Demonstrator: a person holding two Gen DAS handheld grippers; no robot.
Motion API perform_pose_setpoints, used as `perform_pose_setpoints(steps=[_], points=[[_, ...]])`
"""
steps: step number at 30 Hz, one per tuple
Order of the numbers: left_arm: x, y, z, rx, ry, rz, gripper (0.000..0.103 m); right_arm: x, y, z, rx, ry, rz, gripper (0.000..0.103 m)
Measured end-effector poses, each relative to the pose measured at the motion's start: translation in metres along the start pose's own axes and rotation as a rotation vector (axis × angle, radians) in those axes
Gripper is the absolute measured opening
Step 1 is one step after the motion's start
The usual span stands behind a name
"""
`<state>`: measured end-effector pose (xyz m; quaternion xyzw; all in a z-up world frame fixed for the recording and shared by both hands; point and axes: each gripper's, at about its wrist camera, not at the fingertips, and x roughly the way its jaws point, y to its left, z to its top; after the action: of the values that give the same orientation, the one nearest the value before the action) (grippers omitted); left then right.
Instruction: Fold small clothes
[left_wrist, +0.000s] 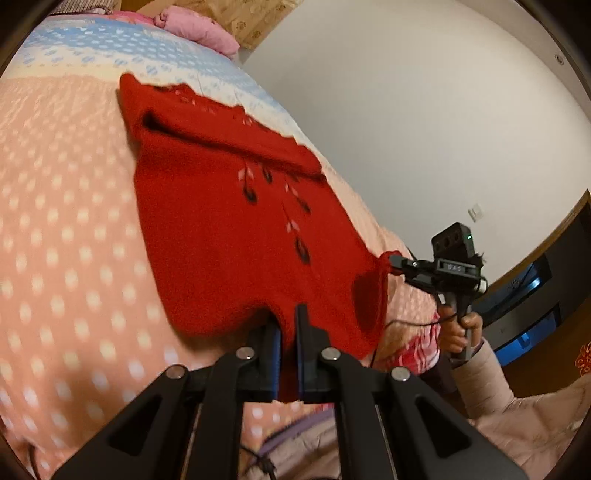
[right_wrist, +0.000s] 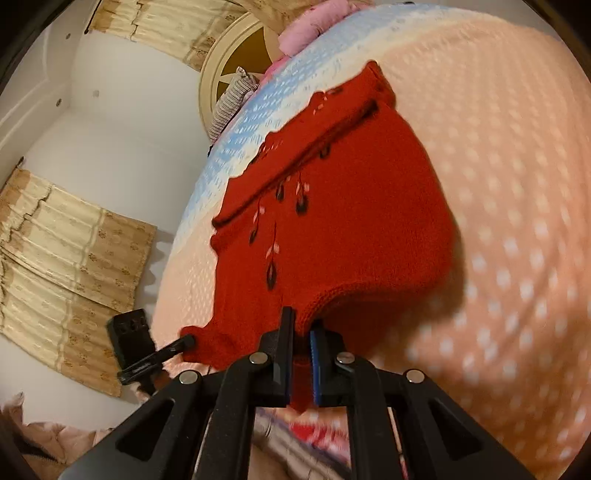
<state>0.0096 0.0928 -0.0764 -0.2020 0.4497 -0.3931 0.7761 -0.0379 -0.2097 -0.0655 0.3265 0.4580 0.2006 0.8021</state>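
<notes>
left wrist: both tongs seemingly pinch red sweater hem.

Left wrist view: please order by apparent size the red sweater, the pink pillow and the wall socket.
1. red sweater, largest, though nearness inflates it.
2. pink pillow, far away.
3. wall socket, smallest.

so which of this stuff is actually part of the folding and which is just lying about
In the job:
- red knitted sweater with leaf pattern, near edge lifted
- left tool, shut on its hem
- right tool, shut on its hem

Lying about:
- peach dotted bedspread, the work surface
- pink padded garment
- striped grey cloth
</notes>
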Motion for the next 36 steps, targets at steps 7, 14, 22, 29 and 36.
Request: perform_pose_setpoints(steps=[7, 14, 22, 29, 36], points=[[0.011, 0.011, 0.055, 0.022, -0.037, 0.092, 0.006, 0.028, -0.003, 0.062, 0.052, -0.101, -0.008, 0.007], [0.018, 0.044, 0.092, -0.041, -0.017, 0.18, 0.011, 0.064, -0.026, 0.103, 0.093, -0.154, -0.151, 0.007], [-0.019, 0.039, 0.085, 0.134, -0.132, 0.323, 0.036, 0.072, -0.04, 0.104, 0.1, -0.173, -0.186, 0.007], [0.007, 0.025, 0.07, 0.348, -0.023, 0.369, 0.064, 0.071, -0.043, 0.103, 0.106, -0.175, -0.177, 0.007], [0.047, 0.025, 0.093, 0.325, -0.05, 0.344, 0.065, 0.071, -0.043, 0.102, 0.1, -0.181, -0.186, 0.007]])
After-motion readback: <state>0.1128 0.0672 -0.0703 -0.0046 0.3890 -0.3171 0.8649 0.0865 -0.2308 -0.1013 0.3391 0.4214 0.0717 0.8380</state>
